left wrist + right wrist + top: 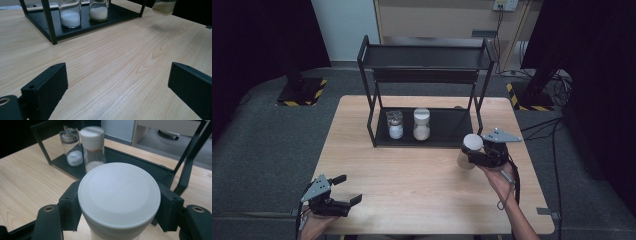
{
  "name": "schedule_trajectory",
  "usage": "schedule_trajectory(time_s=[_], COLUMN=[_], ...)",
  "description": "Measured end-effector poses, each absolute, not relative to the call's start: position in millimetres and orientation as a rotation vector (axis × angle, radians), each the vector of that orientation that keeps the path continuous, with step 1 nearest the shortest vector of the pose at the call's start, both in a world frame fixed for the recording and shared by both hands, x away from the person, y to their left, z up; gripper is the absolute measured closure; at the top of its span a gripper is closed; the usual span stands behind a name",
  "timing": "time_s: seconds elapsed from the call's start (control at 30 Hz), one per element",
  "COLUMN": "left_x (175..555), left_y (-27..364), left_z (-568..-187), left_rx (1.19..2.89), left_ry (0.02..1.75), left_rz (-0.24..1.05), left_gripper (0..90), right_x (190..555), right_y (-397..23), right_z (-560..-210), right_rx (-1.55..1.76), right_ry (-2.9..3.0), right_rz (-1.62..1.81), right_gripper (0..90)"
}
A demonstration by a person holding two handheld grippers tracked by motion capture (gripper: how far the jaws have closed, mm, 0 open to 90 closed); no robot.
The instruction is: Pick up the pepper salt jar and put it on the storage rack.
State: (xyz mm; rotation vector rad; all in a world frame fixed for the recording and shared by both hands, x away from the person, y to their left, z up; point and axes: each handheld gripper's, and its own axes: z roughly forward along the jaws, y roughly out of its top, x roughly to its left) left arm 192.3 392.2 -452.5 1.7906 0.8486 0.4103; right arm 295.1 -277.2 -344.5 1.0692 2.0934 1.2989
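My right gripper (478,156) is shut on a white-lidded jar (471,148) and holds it off the table, in front of the rack's right front leg. In the right gripper view the jar's lid (119,192) sits between both pads (71,206). A black two-tier rack (424,57) stands at the far side of the wooden table (412,175). On its bottom shelf stand a clear-lidded jar (395,125) and a taller white-lidded jar (421,124), both part full of white powder. My left gripper (349,189) rests open near the table's front left corner, its jaws wide apart with bare wood between them (117,82).
The rack's upper shelf (427,56) is bare. The rack's right posts (478,107) stand just behind the held jar. A cable (513,182) trails from the right gripper along the forearm. Dark floor, cables and stands surround the table.
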Motion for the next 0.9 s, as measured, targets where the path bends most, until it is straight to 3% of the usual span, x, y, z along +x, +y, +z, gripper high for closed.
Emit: schedule_trajectory(time_s=[0.5, 0.9], left_x=[192, 192], left_y=[392, 392], left_z=[-452, -452], left_rx=[1.789, 1.791], left_ry=[0.851, 0.851], left_rz=[0.411, 0.41], left_gripper=[1.6, 1.6], right_x=[351, 383], right_y=[-243, -225], right_z=[-317, -322], right_rx=[1.1, 1.153], right_ry=[2.106, 2.085], right_rz=[1.269, 1.217], right_gripper=[33.5, 33.5])
